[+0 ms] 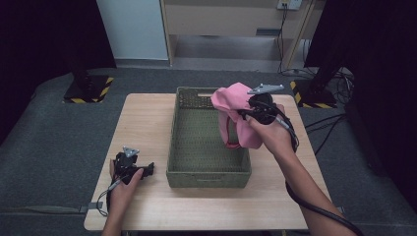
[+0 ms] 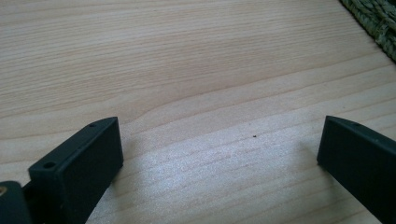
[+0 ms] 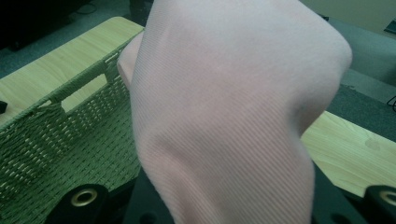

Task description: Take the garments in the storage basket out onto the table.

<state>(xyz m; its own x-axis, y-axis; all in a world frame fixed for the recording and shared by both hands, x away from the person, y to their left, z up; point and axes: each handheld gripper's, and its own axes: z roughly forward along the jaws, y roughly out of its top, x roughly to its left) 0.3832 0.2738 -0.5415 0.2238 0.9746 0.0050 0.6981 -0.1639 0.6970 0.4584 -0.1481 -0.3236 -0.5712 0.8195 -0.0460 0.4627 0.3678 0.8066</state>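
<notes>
Pink ribbed cloth (image 1: 235,115) hangs bunched, clamped in the right gripper (image 1: 253,110) above the green basket (image 1: 208,174); left gripper (image 2: 219,154) jaws apart.

The left claw (image 1: 146,169) rests low at the person's left, held in the left hand (image 1: 124,183), its forearm coming in from the near edge. Its jaws stand wide apart with nothing between them. The right claw (image 1: 244,114) is raised higher, gripped by the right hand (image 1: 271,133) on an outstretched forearm, its jaws clamped on pink cloth (image 1: 235,113).
</notes>
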